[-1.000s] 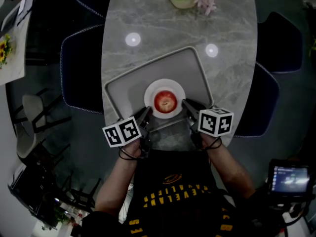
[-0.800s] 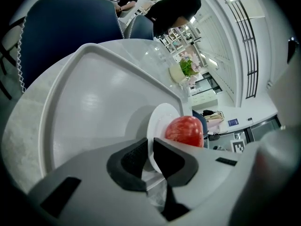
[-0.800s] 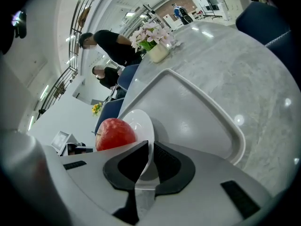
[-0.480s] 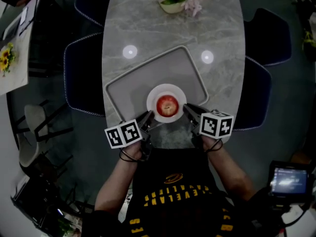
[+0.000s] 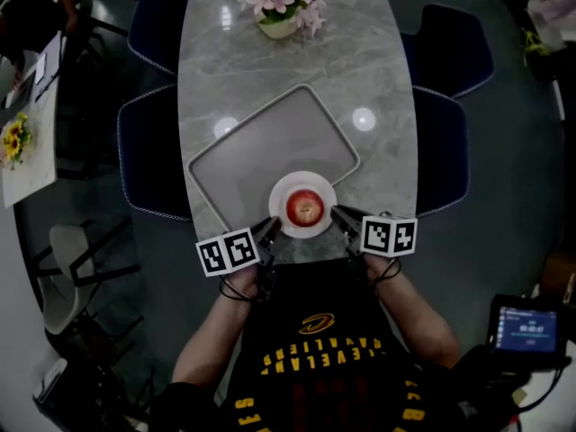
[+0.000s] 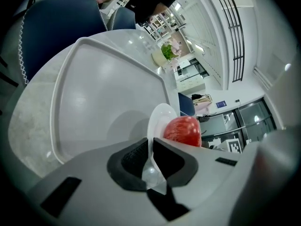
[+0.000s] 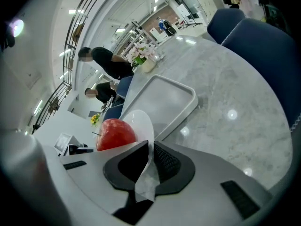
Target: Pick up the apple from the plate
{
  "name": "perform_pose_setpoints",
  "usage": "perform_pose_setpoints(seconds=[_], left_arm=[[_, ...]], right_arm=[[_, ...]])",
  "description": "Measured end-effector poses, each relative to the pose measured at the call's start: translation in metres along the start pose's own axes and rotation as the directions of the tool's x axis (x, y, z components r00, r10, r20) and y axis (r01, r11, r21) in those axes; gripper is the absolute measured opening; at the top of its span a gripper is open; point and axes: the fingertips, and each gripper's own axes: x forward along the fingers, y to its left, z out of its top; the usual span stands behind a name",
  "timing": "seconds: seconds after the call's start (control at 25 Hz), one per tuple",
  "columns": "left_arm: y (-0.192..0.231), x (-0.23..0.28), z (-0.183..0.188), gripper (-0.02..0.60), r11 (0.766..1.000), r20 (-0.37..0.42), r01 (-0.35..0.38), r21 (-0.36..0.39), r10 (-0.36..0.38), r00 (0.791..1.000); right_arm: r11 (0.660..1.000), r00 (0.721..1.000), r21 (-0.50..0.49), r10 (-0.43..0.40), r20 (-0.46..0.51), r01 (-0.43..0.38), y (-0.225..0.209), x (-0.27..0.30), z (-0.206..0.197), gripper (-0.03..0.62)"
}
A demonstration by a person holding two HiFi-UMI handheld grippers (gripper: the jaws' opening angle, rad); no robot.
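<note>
Left gripper view, plate rim pinched

Apple on plate — plate between left gripper and right gripper, tray behind.

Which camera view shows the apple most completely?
The head view: the whole apple shows from above, centred on the plate. Each gripper view shows only part of it, from the side.

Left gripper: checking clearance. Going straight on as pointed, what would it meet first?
The round white plate, its rim pinched in jaws that have just been closing; beyond, probably the grey rectangular tray.
</note>
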Motion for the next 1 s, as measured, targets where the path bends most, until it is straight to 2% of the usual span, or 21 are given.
perform_pose_setpoints(seconds=[0.12,0.24,0.48,0.72,1.0], left_arm=[[-0.004,-0.013,-0.019,0.037,1.000,-0.014,0.025,0.009,-0.025,1.000],[-0.007,-0.004,-0.021,0.035,0.999,-0.023,0.037,0.007,-0.036,0.999],[-0.010,0.015,-0.034,0.035,0.999,-0.046,0.032,0.022,-0.031,0.998],[-0.018,0.025,-0.064,0.035,0.999,-0.058,0.028,0.020,-0.027,0.998],[-0.054,0.047,-0.096,0.035,1.000,-0.050,0.012,0.013,-0.011,0.999]], right_arm=[[1.000,1.000,0.012,-0.009,0.020,0.009,0.004,-0.017,-0.021,0.044],[1.000,0.999,0.022,-0.010,0.031,0.009,-0.004,-0.020,-0.020,0.044],[0.998,0.999,0.059,-0.008,0.046,0.005,-0.028,-0.028,-0.028,0.044],[0.998,0.998,0.070,-0.004,0.057,0.000,-0.048,-0.048,-0.046,0.043],[0.999,1.000,0.052,-0.004,0.027,0.003,-0.079,-0.092,-0.046,0.043]])
